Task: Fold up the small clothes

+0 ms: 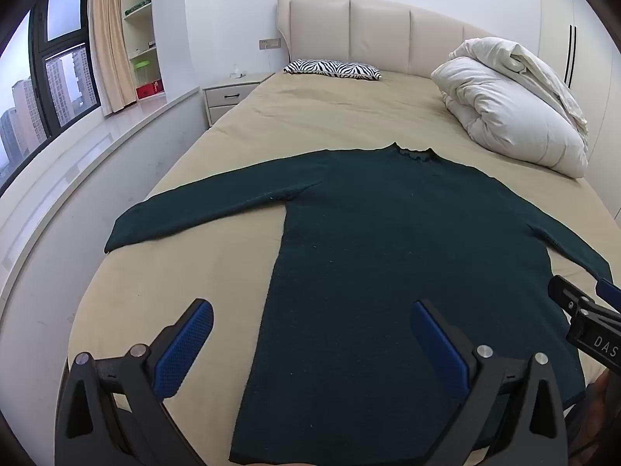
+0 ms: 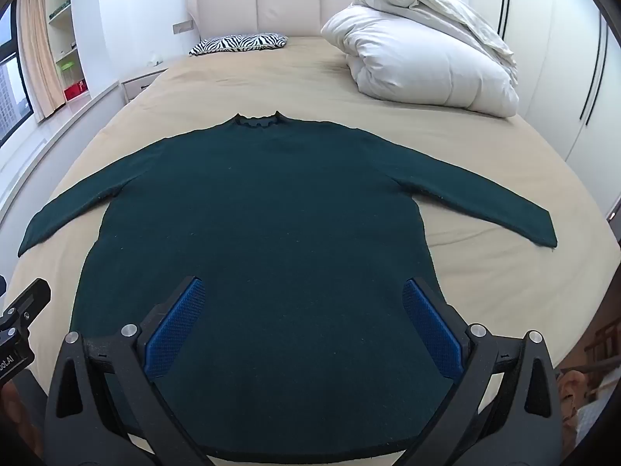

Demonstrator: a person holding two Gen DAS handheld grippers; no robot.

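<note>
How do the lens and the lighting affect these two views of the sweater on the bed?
Left wrist view: fisheye bends the window ledge and bed edge into curves; daylight is soft, with no harsh shadows. Right wrist view: the dark green sweater bulges barrel-like, the corners are vignetted black, and the duvet is bright but keeps its folds; everything is sharp.

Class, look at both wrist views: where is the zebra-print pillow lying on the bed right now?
The zebra-print pillow lies flat at the head of the bed, against the padded headboard, left of the rolled white duvet and well beyond the green sweater's collar.
</note>
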